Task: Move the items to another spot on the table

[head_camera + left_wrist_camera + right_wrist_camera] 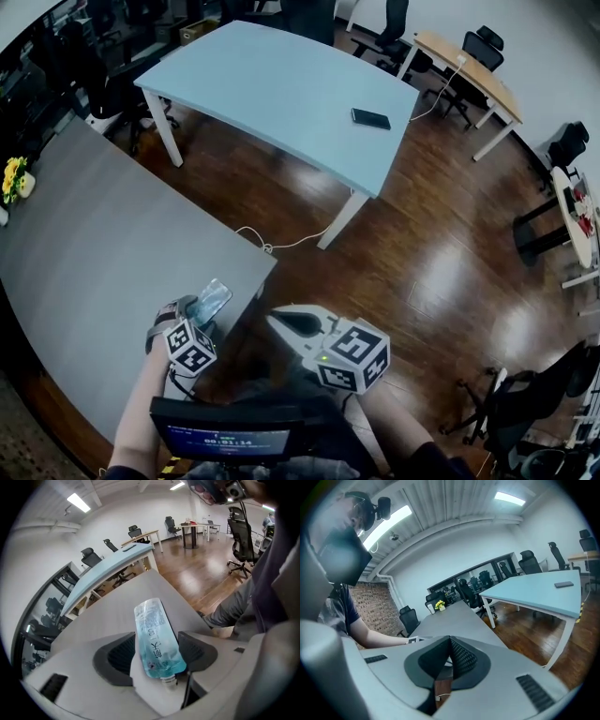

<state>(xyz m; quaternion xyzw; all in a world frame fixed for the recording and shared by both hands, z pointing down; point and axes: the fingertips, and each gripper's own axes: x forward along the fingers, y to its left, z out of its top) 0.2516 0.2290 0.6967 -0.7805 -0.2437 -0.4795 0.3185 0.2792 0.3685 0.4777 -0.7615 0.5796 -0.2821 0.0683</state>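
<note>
A clear pouch of blue liquid (157, 641) with a white spout lies on the grey table (117, 606), spout toward me. My left gripper (157, 656) points steeply down with its jaws standing open on either side of the pouch. In the head view the pouch (208, 302) rests near the table's (103, 253) right edge, just ahead of the left gripper (192, 323). My right gripper (281, 323) hangs shut and empty over the wooden floor beside that edge. In the right gripper view its pads (449, 656) meet with nothing between them.
A light-blue table (281, 94) with a black phone (370, 118) stands farther back. Yellow flowers (13, 176) sit at the grey table's far left. A white cable (281, 244) lies on the floor between the tables. Office chairs and desks fill the right side.
</note>
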